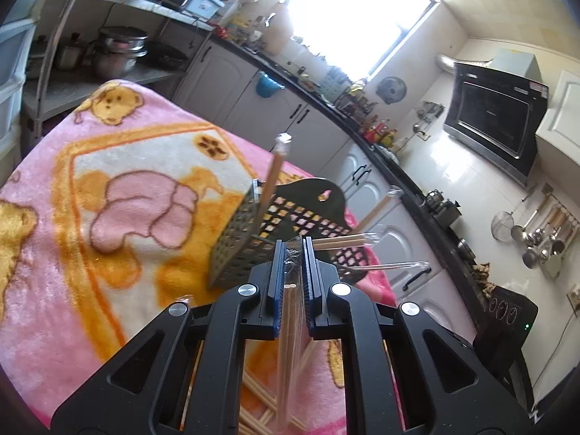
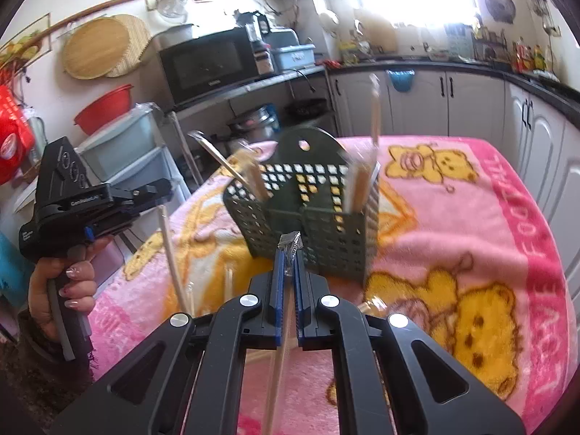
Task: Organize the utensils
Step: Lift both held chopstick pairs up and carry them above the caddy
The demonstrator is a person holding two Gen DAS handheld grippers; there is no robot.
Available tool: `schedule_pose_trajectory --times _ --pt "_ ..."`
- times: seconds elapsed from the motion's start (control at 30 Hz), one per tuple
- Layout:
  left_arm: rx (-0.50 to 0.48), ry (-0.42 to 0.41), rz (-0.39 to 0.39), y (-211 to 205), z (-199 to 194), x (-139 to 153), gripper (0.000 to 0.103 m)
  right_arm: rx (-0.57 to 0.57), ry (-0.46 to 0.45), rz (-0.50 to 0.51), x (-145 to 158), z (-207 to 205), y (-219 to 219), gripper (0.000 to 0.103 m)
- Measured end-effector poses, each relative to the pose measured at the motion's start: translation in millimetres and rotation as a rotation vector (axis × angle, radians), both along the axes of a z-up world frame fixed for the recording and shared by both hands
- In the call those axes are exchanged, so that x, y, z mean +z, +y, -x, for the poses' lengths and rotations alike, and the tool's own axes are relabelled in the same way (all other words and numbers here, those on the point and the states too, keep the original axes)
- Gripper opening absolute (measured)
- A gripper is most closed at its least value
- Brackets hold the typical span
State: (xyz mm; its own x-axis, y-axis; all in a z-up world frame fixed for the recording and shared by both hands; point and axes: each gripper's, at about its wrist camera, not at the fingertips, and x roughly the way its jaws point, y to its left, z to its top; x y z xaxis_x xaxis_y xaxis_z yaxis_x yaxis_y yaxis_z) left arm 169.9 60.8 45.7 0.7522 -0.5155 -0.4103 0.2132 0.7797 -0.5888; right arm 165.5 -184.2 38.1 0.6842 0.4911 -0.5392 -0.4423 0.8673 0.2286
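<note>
We read "FOOTBALL" on the blanket (image 2: 507,217). Left gripper (image 1: 293,250) and right gripper (image 2: 289,253) each clamp wrapped chopsticks (image 1: 288,344).

We see a dark green perforated utensil basket (image 2: 311,217) standing upright on the pink blanket, with several plastic-wrapped wooden chopsticks (image 2: 362,181) leaning in its compartments. We note one wrapped chopstick pair (image 1: 288,326) clamped in the left hand-held gripper (image 1: 293,250) and another (image 2: 281,359) clamped in the right hand-held gripper (image 2: 289,250). More loose chopsticks (image 1: 257,398) lie scattered flat on the blanket.
</note>
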Motion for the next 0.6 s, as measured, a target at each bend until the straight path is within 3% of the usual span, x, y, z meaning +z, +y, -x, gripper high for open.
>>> schedule_pose_trajectory --times 0.6 --pt "-0.120 -0.093 -0.019 -38.1 11.0 36.7 0.004 0.013 -0.165 -0.053 43.7 24.0 2.8 0.005"
